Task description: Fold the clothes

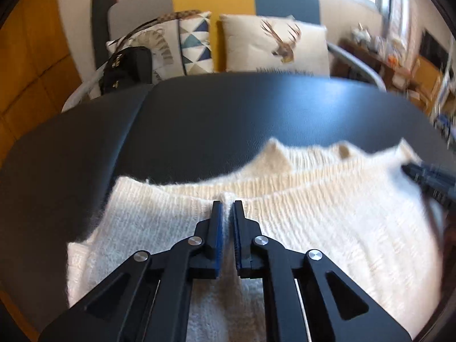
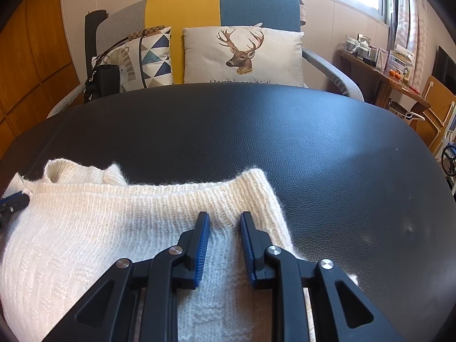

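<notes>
A cream knitted sweater (image 1: 327, 216) lies on a black leather table (image 1: 228, 114). My left gripper (image 1: 227, 205) is shut on a pinched ridge of the sweater near its upper edge. In the right wrist view the same sweater (image 2: 85, 228) fills the lower left, with its collar at the far left. My right gripper (image 2: 223, 218) stands over the sweater's right part with its jaws a little apart, knit between them, not pinched. The right gripper also shows at the right edge of the left wrist view (image 1: 427, 176), and the left gripper at the left edge of the right wrist view (image 2: 11, 203).
The black table (image 2: 313, 156) stretches bare to the right and far side of the sweater. Behind it stands a sofa with a deer cushion (image 2: 242, 54), a triangle-pattern cushion (image 2: 154, 57) and a black handbag (image 2: 101, 82). A wooden side table (image 2: 379, 68) with clutter stands at the right.
</notes>
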`<action>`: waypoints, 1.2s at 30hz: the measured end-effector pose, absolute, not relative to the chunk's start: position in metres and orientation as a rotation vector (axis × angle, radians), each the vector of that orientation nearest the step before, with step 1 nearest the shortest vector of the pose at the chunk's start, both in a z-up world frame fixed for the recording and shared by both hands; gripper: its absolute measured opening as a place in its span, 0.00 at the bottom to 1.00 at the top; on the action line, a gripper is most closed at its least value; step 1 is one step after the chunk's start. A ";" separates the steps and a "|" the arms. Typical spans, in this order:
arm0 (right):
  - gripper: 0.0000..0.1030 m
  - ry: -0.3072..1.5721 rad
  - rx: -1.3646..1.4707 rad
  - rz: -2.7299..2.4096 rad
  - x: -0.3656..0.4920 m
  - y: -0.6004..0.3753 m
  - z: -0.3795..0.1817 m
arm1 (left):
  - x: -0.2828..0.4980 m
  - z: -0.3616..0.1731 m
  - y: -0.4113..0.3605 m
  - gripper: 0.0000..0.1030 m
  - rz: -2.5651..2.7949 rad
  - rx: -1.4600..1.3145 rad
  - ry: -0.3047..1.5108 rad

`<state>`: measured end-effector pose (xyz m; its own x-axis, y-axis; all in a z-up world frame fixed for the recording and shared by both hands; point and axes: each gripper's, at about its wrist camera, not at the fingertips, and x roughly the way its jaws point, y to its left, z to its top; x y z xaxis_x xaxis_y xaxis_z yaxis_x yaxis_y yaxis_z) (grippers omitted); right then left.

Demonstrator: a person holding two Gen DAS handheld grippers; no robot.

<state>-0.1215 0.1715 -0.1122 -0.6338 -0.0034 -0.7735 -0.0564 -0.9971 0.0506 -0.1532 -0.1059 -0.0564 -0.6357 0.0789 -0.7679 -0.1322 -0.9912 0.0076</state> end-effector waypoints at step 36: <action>0.26 0.143 -1.371 3.089 -0.101 0.112 -0.065 | -0.144 -0.087 -0.151 0.84 2.771 -1.296 -0.122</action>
